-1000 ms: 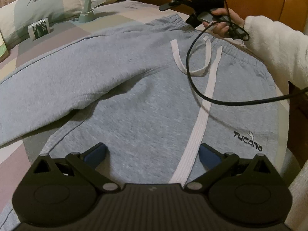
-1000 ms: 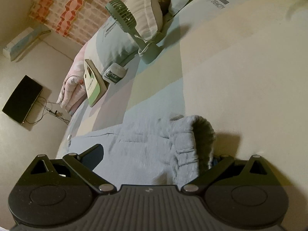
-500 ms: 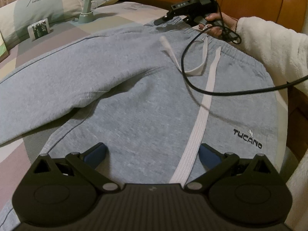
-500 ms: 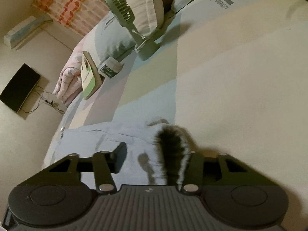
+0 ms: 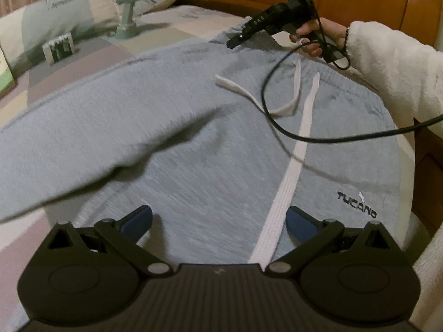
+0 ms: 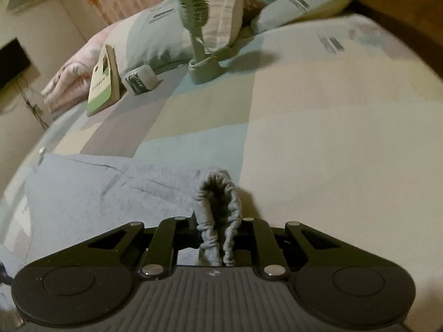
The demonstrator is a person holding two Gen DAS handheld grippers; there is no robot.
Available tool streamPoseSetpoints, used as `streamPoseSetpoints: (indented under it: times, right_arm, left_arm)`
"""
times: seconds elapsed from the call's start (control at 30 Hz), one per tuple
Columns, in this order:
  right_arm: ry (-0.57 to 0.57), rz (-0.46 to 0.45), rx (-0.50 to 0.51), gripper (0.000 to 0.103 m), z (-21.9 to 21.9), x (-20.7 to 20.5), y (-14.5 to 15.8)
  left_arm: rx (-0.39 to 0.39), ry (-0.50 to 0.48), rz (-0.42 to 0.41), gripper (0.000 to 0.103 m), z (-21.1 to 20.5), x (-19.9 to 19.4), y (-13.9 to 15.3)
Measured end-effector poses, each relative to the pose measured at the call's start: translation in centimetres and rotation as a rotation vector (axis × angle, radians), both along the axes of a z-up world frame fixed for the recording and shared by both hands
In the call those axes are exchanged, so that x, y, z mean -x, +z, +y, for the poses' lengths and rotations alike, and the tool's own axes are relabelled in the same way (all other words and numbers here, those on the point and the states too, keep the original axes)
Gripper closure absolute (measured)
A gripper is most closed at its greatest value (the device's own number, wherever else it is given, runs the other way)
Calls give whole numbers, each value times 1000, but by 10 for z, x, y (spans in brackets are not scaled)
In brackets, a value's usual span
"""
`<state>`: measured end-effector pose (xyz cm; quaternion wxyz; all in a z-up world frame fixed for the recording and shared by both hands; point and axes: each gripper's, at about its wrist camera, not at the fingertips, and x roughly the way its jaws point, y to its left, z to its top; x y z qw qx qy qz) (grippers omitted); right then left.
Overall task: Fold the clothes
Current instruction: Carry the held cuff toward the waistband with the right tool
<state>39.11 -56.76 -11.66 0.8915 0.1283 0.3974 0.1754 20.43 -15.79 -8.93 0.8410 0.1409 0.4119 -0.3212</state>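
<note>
While the grey sweatpants [image 5: 193,138] are spread flat across the bed [image 6: 332,138], the left gripper [image 5: 218,221] is held over them at the six o'clock edge of its view, its blue-padded jaws wide apart with nothing pinched; the white drawstring [image 5: 290,171] is seen running between them toward twelve o'clock. At one o'clock in that view, the right gripper [image 5: 235,43] is carried by a hand [image 5: 313,37] in a white fleecy sleeve [image 5: 387,66], at the far end of the waistband [image 5: 346,83]. In the right wrist view, the jaws of the right gripper [image 6: 217,238] are closing on a bunched, gathered fold of that waistband [image 6: 218,207], which is pressed between them and stands up toward twelve o'clock. Bare patchwork sheet is left open from twelve to three o'clock of the fold. A green fan [image 6: 199,27], a small packet [image 6: 139,78], a leaning card [image 6: 102,85] and pillows [image 6: 155,36] are ranged from ten to twelve o'clock, well apart from the garment. A black cable [image 5: 304,135] is draped over the sweatpants.
</note>
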Motion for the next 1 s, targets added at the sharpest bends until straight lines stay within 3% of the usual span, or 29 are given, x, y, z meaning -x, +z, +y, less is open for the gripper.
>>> streamPoseSetpoints:
  times: [0.13,0.37,0.5,0.7,1.0]
  right_arm:
    - [25,-42,43,86,12,10,23]
    - [70,-133,219,86,53,37,56]
    - [123,-172,287,86,76,55,69]
    - [211,-224,388,86,109,81,75]
    - [326,-260,479,86,141,114,67]
  left_arm:
    - [-45,-1,-65,1,8,-10,17]
    - [-164,-18,-218,1,7,-60,29]
    - [-233,-78,-289,1,-17,-98,20]
    - [-288,-93,-403,1,-51,-143,-7]
    - [-346,-165,-554,1,-82,-166,-30]
